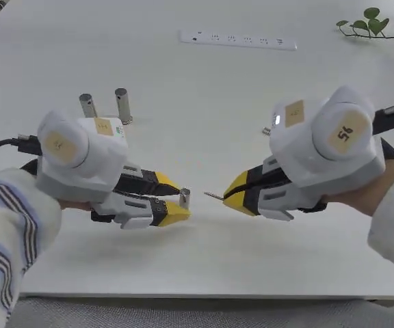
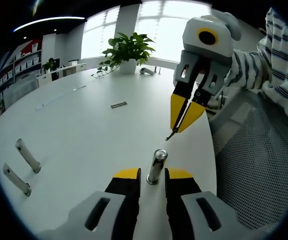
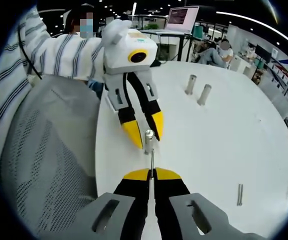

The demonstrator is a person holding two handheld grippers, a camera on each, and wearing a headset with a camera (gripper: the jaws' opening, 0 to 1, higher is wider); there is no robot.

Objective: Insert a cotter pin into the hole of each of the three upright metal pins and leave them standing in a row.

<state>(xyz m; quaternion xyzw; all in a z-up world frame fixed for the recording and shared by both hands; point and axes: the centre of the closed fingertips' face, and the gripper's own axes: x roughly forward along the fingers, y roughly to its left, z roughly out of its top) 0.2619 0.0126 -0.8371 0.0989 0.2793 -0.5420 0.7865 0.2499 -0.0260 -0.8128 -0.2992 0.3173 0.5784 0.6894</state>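
Cotter pin (image 1: 214, 197) is pinched in our right tool (image 1: 230, 195), jaws closed tight on it, and it pokes straight out past the yellow tips toward the left. Our left tool (image 1: 181, 199) is clenched on a metal pin (image 1: 185, 197), gripping it low between the jaw tips so its top stands up above them. We see the two tools nose to nose over the near part of the worktop (image 1: 217, 102). The cotter pin's tip points at the metal pin and sits just short of it, with a small gap showing in the head view. In the right gripper view the cotter pin (image 3: 152, 160) lines up right under the metal pin (image 3: 148, 140). Two more pins (image 1: 87, 106) stand upright side by side farther back on the left, well apart from the tools. A power strip (image 1: 238, 39) lies along the far side, and a plant (image 1: 378, 24) peeks in at the far right corner.
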